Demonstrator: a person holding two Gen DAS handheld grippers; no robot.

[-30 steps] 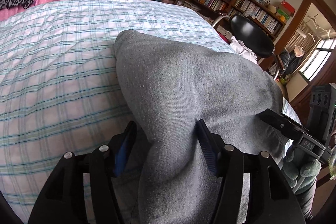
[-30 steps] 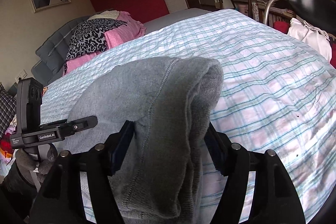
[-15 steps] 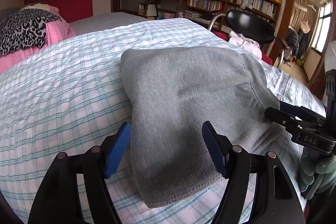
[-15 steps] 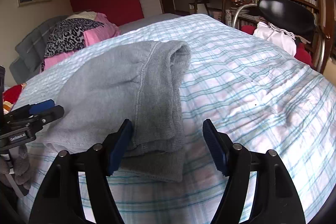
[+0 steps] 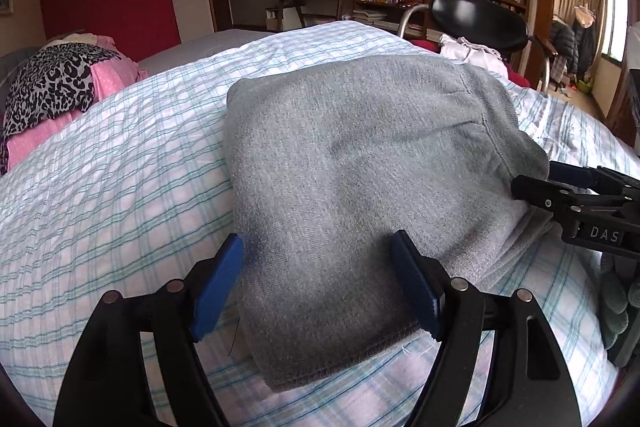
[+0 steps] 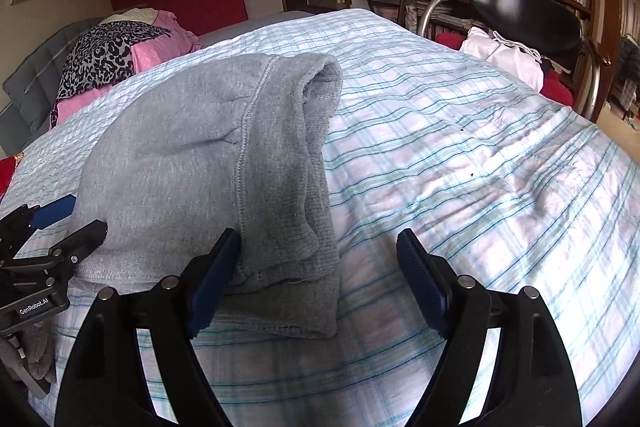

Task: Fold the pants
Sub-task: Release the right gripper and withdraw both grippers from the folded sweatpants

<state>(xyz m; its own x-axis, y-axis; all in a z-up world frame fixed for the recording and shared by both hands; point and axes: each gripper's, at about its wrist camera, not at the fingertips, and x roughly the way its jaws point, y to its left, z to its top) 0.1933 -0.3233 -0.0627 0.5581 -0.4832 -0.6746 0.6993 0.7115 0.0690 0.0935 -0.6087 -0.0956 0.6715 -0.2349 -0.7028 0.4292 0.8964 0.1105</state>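
Pants (image 5: 360,195), folded into a gray bundle, are being left lying near the bed's (image 5: 100,195) front edge, while the left gripper (image 5: 318,287) and right gripper (image 6: 318,283) are being held wide open, gripping nothing, apparently because the folding is judged finished.

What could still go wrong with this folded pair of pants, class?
1. The layers on the pants' right side look loose and uneven, so the fold may slump open.
2. The left tongs sit open around the near hem; pulling back carelessly might drag it across the bedsheet.
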